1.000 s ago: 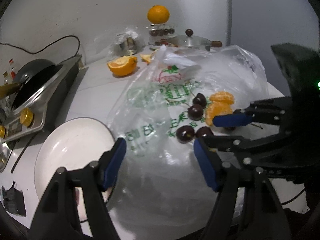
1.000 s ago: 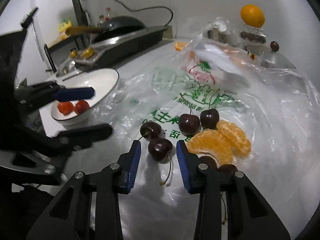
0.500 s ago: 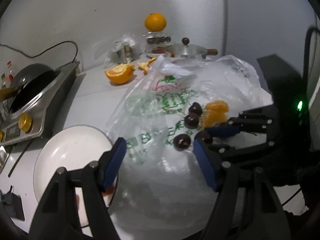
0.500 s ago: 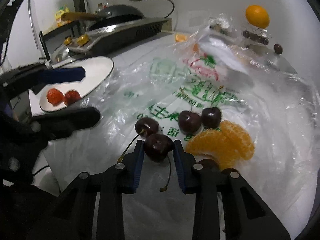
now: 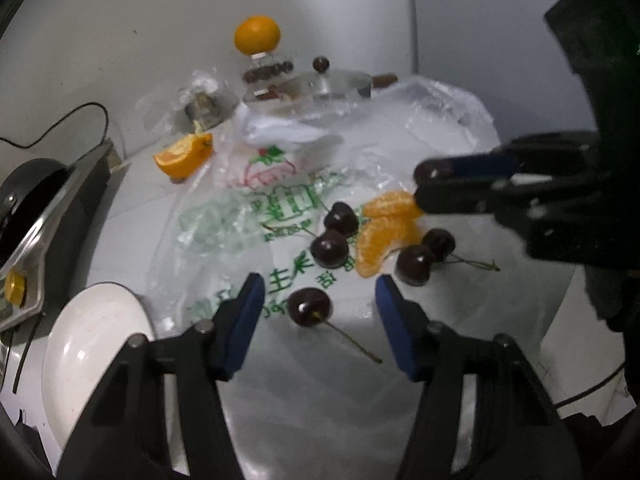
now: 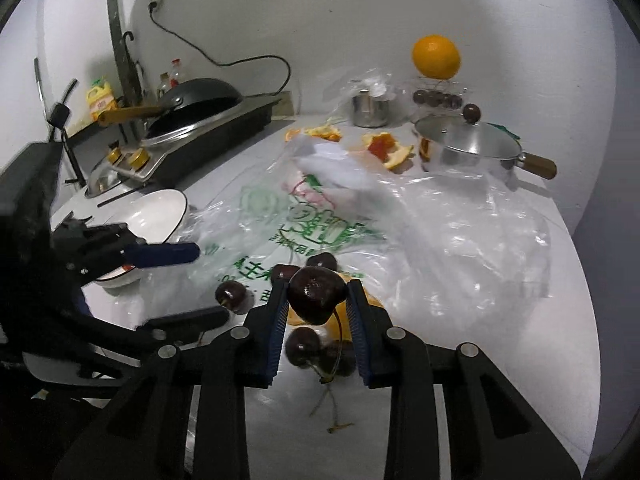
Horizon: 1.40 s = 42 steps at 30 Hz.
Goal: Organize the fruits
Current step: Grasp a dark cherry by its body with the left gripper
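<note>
While the left gripper [image 5: 320, 300] gapes over a loose cherry [image 5: 309, 306], the right gripper [image 6: 318, 300] clamps another cherry [image 6: 317, 294] above the plastic bag [image 6: 440, 232].

right tool [image 6: 318, 300] | closed on cherry [image 6: 316, 294] | lifted off bag [image 6: 440, 232]

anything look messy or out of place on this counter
Yes. Torn orange peel scraps lie loose on the white counter beside the lidded steel saucepan. A whole orange perches atop a clear container. Dark cherries and peeled orange segments sit on a crumpled plastic bag, not in the white bowl.
</note>
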{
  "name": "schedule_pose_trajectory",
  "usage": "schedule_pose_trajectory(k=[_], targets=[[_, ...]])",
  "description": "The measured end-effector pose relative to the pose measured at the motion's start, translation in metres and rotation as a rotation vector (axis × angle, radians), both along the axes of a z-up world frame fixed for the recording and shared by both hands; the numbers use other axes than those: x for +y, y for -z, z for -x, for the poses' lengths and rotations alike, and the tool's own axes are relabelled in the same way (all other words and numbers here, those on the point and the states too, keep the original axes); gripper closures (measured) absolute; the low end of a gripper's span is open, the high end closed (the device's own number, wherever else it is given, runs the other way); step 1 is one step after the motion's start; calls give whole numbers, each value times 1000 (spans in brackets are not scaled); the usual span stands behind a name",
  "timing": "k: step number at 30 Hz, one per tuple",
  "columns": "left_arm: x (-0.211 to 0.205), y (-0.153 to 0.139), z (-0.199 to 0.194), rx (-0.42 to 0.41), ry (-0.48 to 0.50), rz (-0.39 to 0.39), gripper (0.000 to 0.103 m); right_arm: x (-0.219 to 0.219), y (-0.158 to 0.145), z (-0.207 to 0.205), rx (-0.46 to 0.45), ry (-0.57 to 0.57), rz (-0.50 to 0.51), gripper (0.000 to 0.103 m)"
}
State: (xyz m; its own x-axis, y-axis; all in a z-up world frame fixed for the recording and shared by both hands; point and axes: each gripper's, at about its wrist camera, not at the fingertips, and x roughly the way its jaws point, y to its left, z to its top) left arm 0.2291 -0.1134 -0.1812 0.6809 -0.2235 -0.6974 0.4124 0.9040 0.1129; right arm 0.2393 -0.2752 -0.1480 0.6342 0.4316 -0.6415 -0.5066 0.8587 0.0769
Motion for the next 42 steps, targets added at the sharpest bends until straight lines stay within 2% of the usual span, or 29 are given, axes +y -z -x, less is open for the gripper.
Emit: schedule_pose_trajectory(k=[4,9,14,16,17,25,34,42], targets=[[-3,12,-13,35,-17,-20,45,-6,3,-1,5,3,-10,72],[-4,25,-25,80,-31,-41,57,-10,6,-4,12,7,-17,72],[-2,29,-30,107,-39,-29,59,-12,6,-6,10,10,-20,72],[0,29,-32,113,-38,-17,72,-13,6,-6,11,9,-20,72],[1,28,-32,117,-39,-6,73,-13,6,-6,11,7,-20,72],[10,23,-24,131,-33,66,74,-7,3,1,0,3,-10,72],[10,-6,1,62,7,110,74,6,-9,16,-27,-14,6,72],[23,-28,21,3,3,135,74,20,-21,30,-55,-37,17,72]])
